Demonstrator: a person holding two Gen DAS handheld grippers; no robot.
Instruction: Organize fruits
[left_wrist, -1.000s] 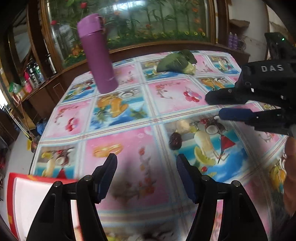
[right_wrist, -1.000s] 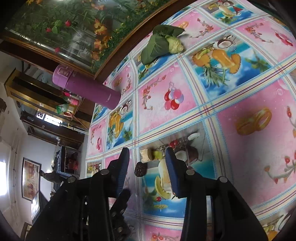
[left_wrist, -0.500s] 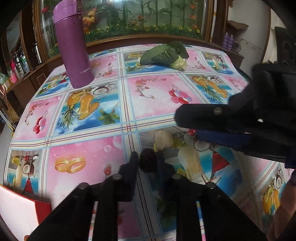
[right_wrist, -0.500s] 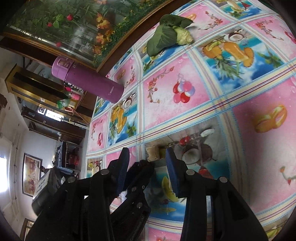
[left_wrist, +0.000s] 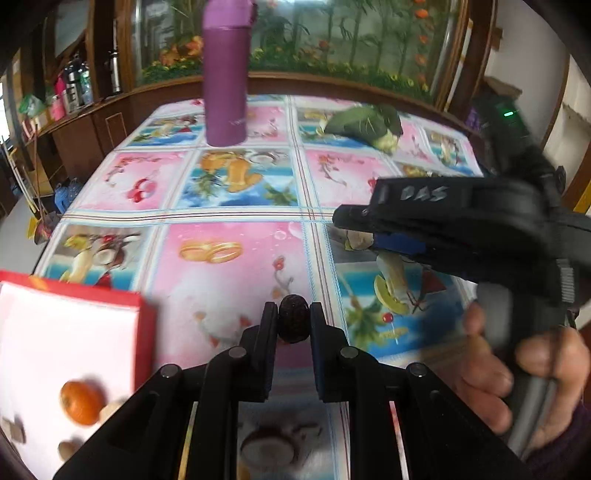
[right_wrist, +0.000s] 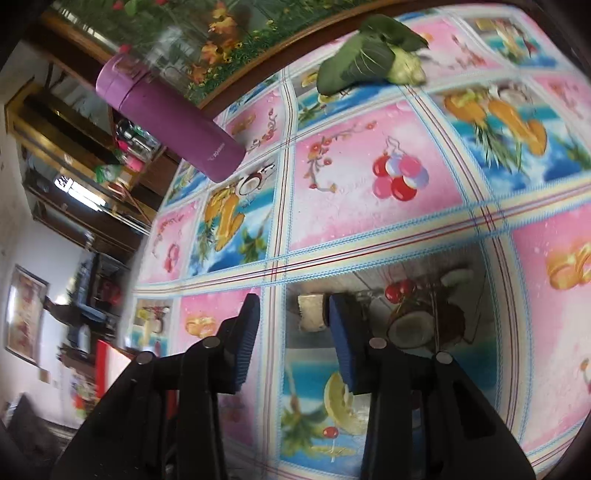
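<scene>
My left gripper (left_wrist: 292, 319) is shut on a small dark, rough-skinned fruit (left_wrist: 292, 322), held above the patterned tablecloth (left_wrist: 221, 280). A red-edged white tray (left_wrist: 55, 339) lies to its lower left, with an orange fruit (left_wrist: 81, 402) and a few small pale pieces in it. My right gripper (right_wrist: 291, 314) stands open over the cloth, and a pale cut chunk (right_wrist: 312, 312) lies on the table just beyond and between its fingers. In the left wrist view, the right gripper (left_wrist: 373, 236) reaches in from the right, held by a hand (left_wrist: 517, 369).
A tall purple flask (left_wrist: 225, 77) stands at the far side of the table. A leafy green vegetable (left_wrist: 365, 123) lies at the back right. A wooden ledge and a glass panel with plants run behind the table; shelves and clutter stand to the left.
My left gripper shut on the dark fruit and carried it back and left toward the red-edged tray. The right gripper moved forward to the pale chunk, still open.
</scene>
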